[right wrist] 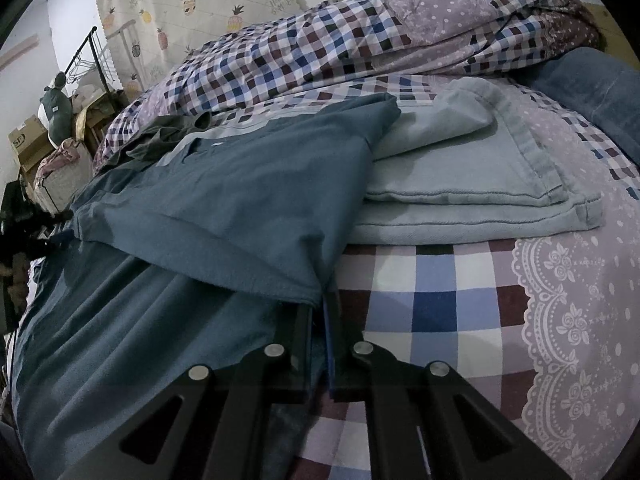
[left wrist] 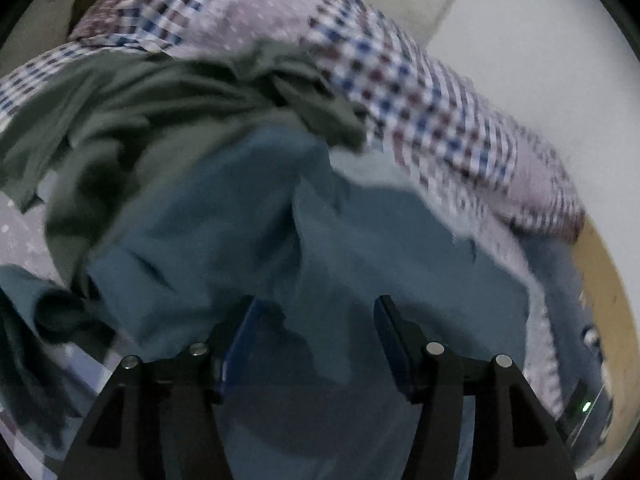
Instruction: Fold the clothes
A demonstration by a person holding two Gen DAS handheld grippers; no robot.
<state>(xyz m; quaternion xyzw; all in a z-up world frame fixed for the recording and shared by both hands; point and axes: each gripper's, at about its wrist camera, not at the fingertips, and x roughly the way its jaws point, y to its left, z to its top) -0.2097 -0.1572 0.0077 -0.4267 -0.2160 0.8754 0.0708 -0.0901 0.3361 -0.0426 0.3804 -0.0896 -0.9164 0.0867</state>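
Observation:
A teal-blue shirt (right wrist: 248,200) lies on the bed, one part folded over itself and draped partly onto a stack of folded pale-blue garments (right wrist: 472,184). My right gripper (right wrist: 320,304) is shut on the shirt's folded corner at the hem. In the left wrist view the same teal-blue shirt (left wrist: 320,248) fills the middle, blurred. My left gripper (left wrist: 316,312) stands open just above it, fingers wide apart, with cloth under and between them but not pinched. A dark green garment (left wrist: 160,120) lies crumpled beyond the shirt.
A checked quilt (right wrist: 320,52) is heaped at the back of the bed, over a checked and lace-patterned sheet (right wrist: 560,320). A blue pillow (right wrist: 600,92) sits far right. Boxes and a clothes rack (right wrist: 80,80) stand at the left by a pineapple curtain.

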